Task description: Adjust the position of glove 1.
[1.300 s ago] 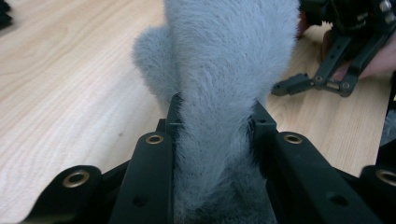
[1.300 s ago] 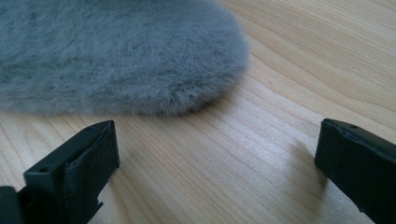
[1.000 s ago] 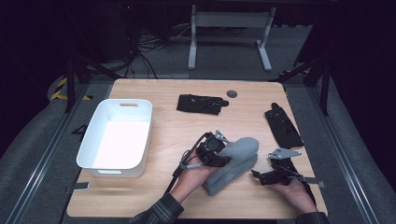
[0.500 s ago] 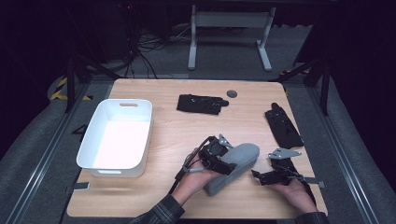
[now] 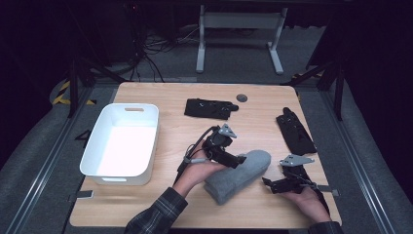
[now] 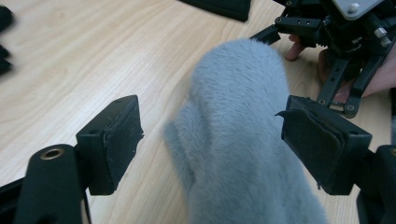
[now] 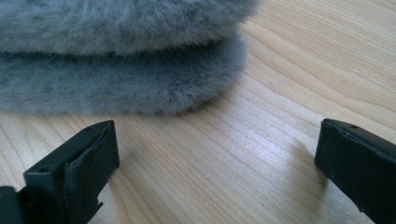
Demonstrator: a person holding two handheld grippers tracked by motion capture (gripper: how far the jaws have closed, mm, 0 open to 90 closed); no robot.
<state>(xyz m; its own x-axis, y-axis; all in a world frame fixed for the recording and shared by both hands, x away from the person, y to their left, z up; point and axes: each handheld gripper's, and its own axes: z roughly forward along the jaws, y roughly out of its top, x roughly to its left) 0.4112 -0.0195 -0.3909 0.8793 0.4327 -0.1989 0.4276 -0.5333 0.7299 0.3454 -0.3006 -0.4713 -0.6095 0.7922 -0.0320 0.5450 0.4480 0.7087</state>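
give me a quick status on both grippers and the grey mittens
Left gripper just opened, jaws straddling the stacked grey fluffy mittens, pads clear. Right gripper open beside them, empty. Mittens flat on the wooden table. Nothing in the way.

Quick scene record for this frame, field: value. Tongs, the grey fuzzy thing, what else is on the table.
surface: wooden table
work item: grey fuzzy mittens, two stacked, lying flat near the front edge
left tongs: jaws just been opening, now apart on either side of the mittens, pads not pressing
right tongs: open, nothing between the jaws, just short of the mittens' rounded end
white bin: left side, empty
black gloves: one at the back centre, one at the right
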